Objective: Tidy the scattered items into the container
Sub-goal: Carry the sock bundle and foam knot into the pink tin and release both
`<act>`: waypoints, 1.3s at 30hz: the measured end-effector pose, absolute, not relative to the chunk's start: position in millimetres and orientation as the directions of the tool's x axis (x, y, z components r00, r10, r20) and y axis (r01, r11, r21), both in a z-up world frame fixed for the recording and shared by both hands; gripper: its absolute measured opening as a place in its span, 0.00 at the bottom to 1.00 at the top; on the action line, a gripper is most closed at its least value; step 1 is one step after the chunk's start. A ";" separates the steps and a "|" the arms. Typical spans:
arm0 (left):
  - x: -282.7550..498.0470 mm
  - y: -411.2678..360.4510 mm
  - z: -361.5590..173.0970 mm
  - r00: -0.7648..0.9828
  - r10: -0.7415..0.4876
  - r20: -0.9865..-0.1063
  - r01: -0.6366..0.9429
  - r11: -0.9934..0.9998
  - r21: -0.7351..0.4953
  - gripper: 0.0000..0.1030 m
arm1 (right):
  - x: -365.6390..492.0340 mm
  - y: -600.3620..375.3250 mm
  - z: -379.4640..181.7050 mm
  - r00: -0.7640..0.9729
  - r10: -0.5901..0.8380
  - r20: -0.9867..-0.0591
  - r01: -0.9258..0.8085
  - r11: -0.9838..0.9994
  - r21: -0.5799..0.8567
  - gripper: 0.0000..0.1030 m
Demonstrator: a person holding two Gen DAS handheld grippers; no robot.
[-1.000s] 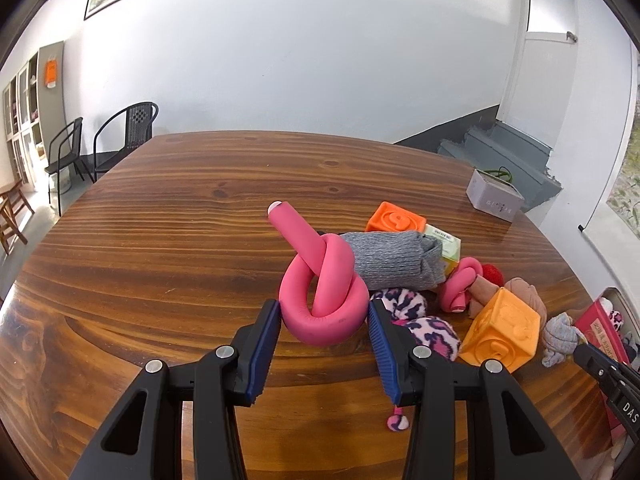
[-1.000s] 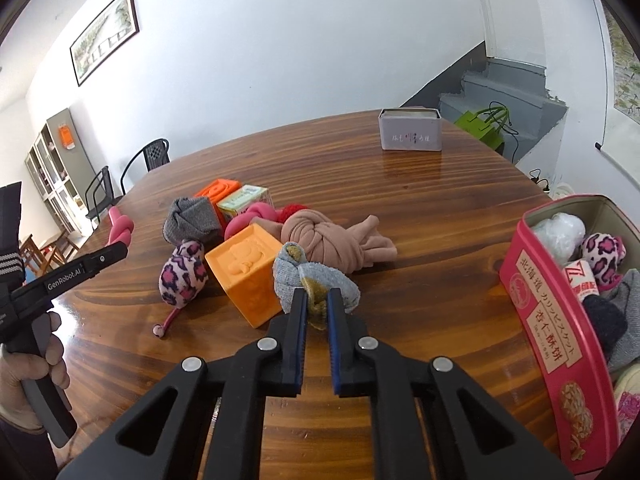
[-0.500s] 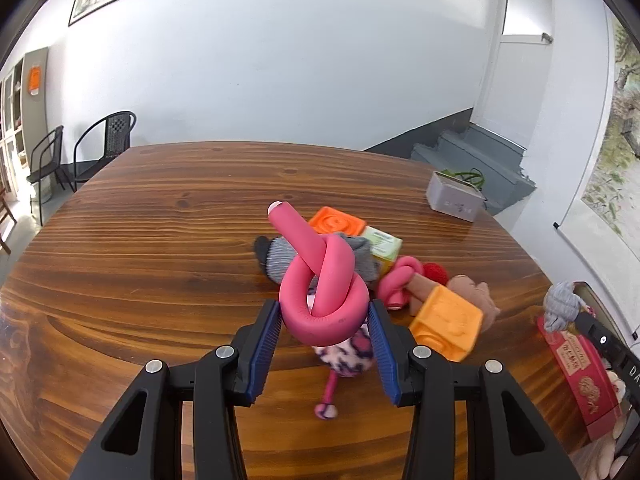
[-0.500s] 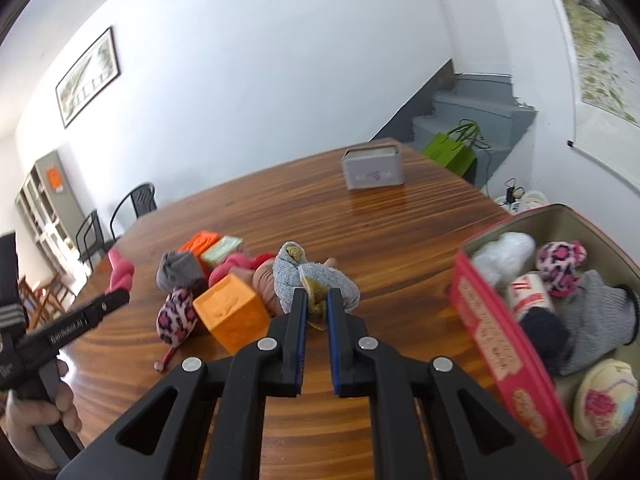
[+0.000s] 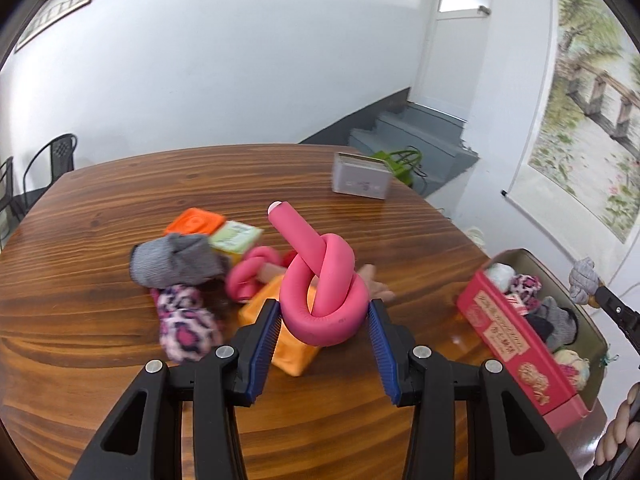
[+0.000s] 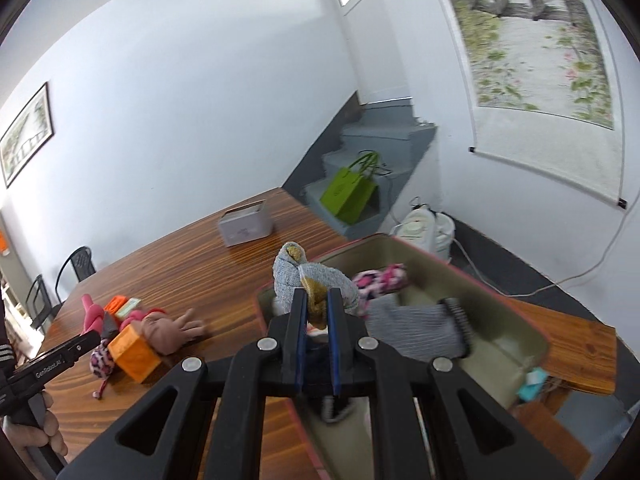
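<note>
Right view only: right tongs (image 6: 317, 309) pinching knotted sock (image 6: 310, 280) above tin (image 6: 516, 320).

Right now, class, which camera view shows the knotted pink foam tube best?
The left wrist view: the knotted pink foam tube fills the centre, clamped in the left hand-held gripper. The right wrist view shows only a small part of it at the far left.

Glossy wood table (image 5: 100, 320); matt foam knot (image 5: 324, 292); knit cloth sock (image 6: 316, 280).
</note>
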State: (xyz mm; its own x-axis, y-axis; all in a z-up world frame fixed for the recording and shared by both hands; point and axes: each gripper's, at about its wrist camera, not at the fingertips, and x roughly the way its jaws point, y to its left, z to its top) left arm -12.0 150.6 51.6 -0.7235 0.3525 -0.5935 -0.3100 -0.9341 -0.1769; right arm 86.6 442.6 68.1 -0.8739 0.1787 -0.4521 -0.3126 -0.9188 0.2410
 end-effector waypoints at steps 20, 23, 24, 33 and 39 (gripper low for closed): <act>13.8 324.2 64.7 -0.532 0.589 -0.609 -0.623 -0.759 -0.189 0.45 | 122.4 514.7 63.5 -0.859 0.255 -0.444 -0.410 -0.862 0.298 0.10; 16.5 338.9 63.1 -0.492 0.605 -0.626 -0.655 -0.731 -0.193 0.47 | 121.9 519.0 66.0 -0.859 0.263 -0.440 -0.416 -0.859 0.299 0.10; 17.5 342.6 62.9 -0.486 0.608 -0.628 -0.663 -0.725 -0.189 0.47 | 121.0 519.6 66.4 -0.859 0.263 -0.440 -0.416 -0.859 0.299 0.10; 12.1 334.7 60.5 -0.497 0.593 -0.633 -0.643 -0.742 -0.190 0.47 | 105.6 517.0 75.7 -0.858 0.247 -0.450 -0.399 -0.873 0.282 0.10; 6.3 314.9 59.8 -0.531 0.570 -0.627 -0.608 -0.772 -0.188 0.61 | 85.2 506.3 85.0 -0.857 0.228 -0.462 -0.374 -0.892 0.252 0.10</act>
